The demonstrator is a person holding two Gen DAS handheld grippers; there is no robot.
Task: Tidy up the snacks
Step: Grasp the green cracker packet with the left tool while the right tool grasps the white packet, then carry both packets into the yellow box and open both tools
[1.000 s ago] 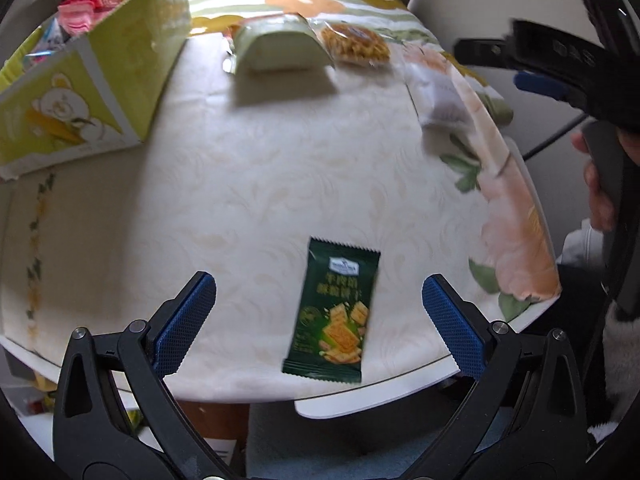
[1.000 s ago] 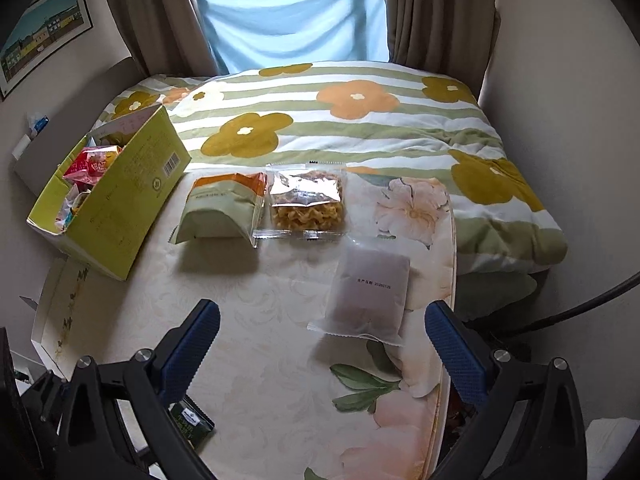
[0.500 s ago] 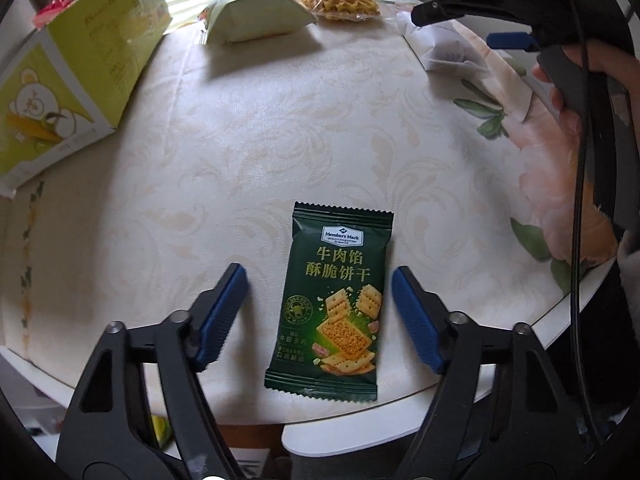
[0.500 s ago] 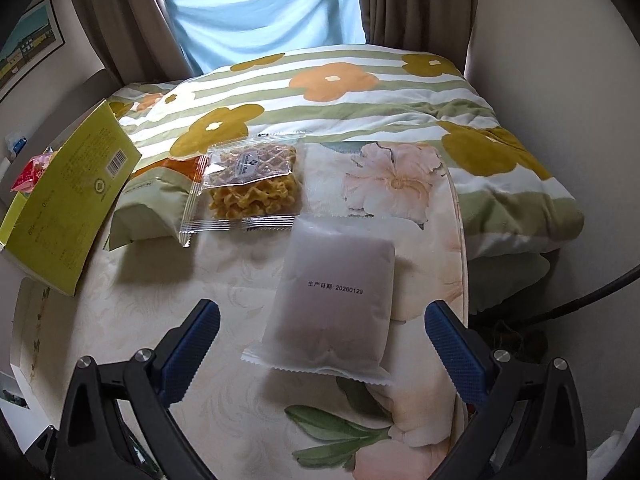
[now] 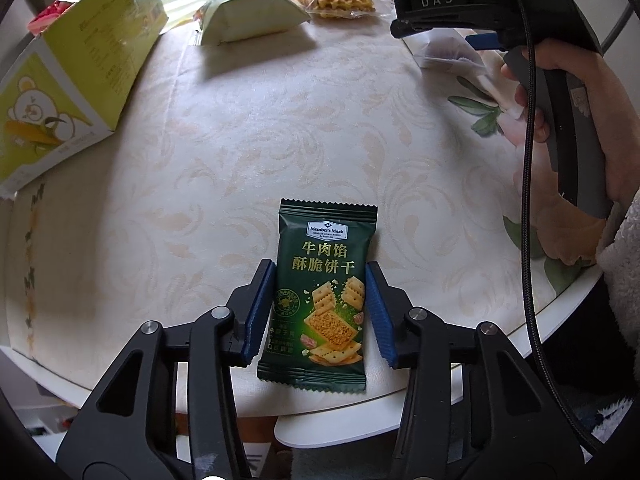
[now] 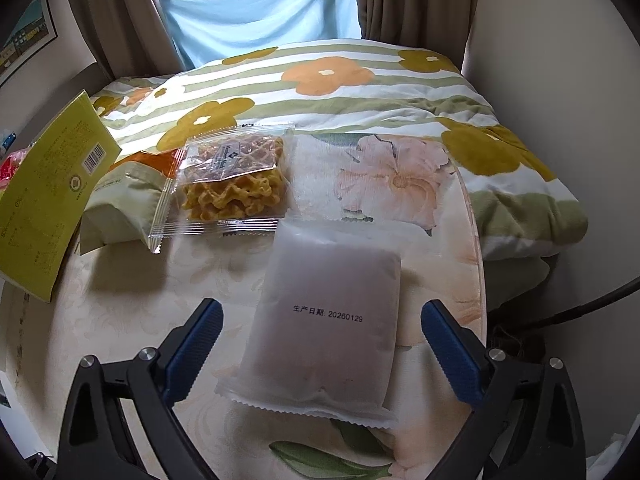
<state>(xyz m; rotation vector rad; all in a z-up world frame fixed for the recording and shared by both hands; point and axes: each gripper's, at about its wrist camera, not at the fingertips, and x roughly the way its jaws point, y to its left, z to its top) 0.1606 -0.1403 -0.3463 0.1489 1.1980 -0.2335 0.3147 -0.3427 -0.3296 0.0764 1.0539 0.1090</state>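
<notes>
Pinching a dark green cracker packet (image 5: 320, 300) by its long sides, the left tool (image 5: 318, 312) holds it flat near the front edge of the bench (image 5: 240, 152). A yellow-green box (image 5: 76, 76), a pale green bag (image 5: 252, 14) and a waffle snack pack (image 5: 336, 0) lie farther back.

From the right wrist, the right tool (image 6: 320, 344) is spread wide, its blue pads either side of a frosted white packet (image 6: 324, 320) lying on the bench near its right edge, neither pad touching it. Behind sit the waffle snack pack (image 6: 232, 184), pale green bag (image 6: 120, 204) and box (image 6: 48, 196).
</notes>
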